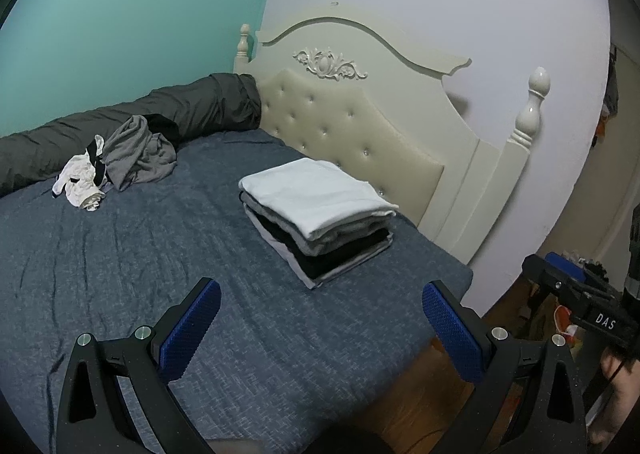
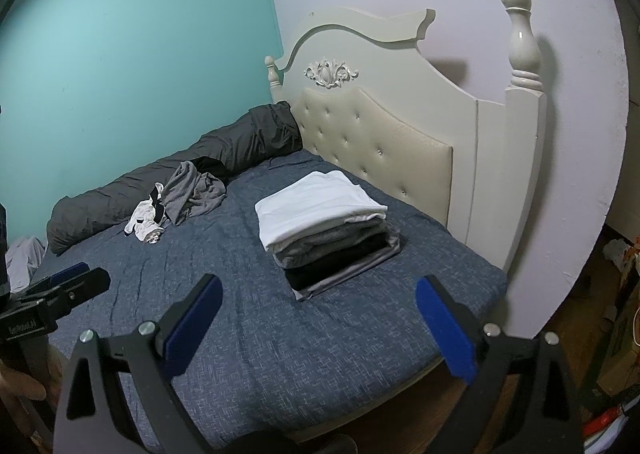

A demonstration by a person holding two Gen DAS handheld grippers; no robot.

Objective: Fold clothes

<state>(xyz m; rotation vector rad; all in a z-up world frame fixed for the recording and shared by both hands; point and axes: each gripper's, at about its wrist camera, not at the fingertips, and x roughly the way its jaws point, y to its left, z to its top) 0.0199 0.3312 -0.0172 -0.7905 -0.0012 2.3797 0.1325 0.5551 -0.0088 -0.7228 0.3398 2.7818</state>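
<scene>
Clothes sit in a folded stack (image 1: 318, 213) on the bed (image 1: 120, 274) near the headboard (image 1: 360, 125), its lower layers mostly hidden, an unfolded heap (image 1: 120, 157) lies by the far edge, and both the left gripper (image 1: 320, 310) and right gripper (image 2: 318, 306) hold their fingers wide apart, empty

Blue-grey heathered bedsheet (image 1: 120, 254). Folded stack (image 1: 320, 213) — white on top, then grey, black, pale grey. Crumpled grey garment (image 1: 140, 149) beside a white-and-black one (image 1: 82, 173). Cream headboard (image 1: 360, 101), dark grey bolster (image 1: 120, 113) — teal and pale lilac walls.
</scene>
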